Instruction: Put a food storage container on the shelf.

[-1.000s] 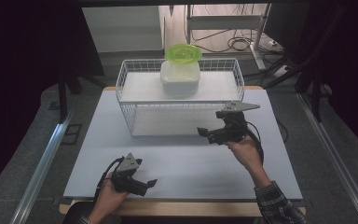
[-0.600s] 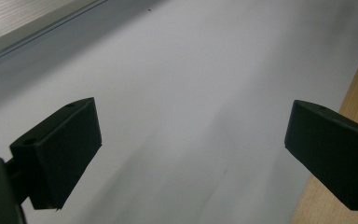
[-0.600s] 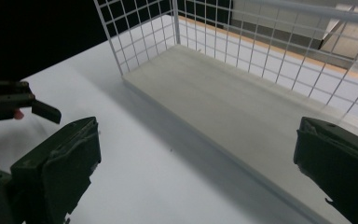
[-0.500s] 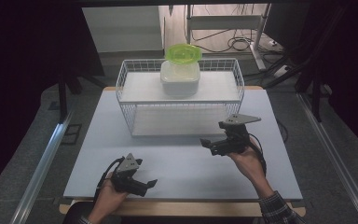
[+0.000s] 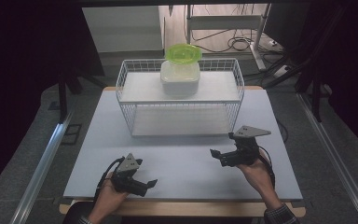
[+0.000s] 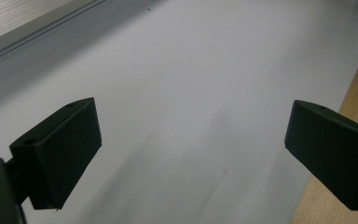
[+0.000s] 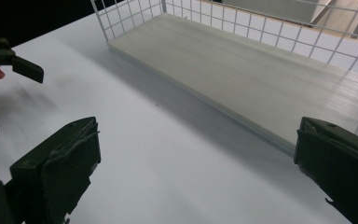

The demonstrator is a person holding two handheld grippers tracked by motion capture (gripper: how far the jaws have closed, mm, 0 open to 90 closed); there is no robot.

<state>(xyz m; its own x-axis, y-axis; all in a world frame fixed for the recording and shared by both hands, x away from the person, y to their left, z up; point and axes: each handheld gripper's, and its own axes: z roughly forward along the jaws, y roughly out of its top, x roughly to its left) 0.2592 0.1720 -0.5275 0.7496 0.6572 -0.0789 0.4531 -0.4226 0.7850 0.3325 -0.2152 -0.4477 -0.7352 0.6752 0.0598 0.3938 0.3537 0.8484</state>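
A white wire rack (image 5: pixel 240 88) stands at the back of the white table (image 5: pixel 182 163). On its upper shelf sits a translucent white tub (image 5: pixel 180 77) with a lime green lid (image 5: pixel 182 52) on top. My right gripper (image 5: pixel 216 157) hovers open in front of the rack's right end, and in the right gripper view its jaws (image 7: pixel 198 144) stand wide apart facing the lower shelf board (image 7: pixel 242 79). My left gripper (image 5: pixel 145 185) rests open near the front edge, jaws (image 6: pixel 193 126) wide apart over bare table. Neither holds anything.
The table's wooden front edge (image 6: pixel 354 98) runs just beside the left gripper. In the right gripper view the left gripper (image 7: pixel 9 63) shows at the far left. Metal rails (image 5: pixel 42 163) flank the table, with cables on the floor behind.
My right gripper has drawn back from the rack toward the front of the table and dropped lower. The left gripper has stayed put.
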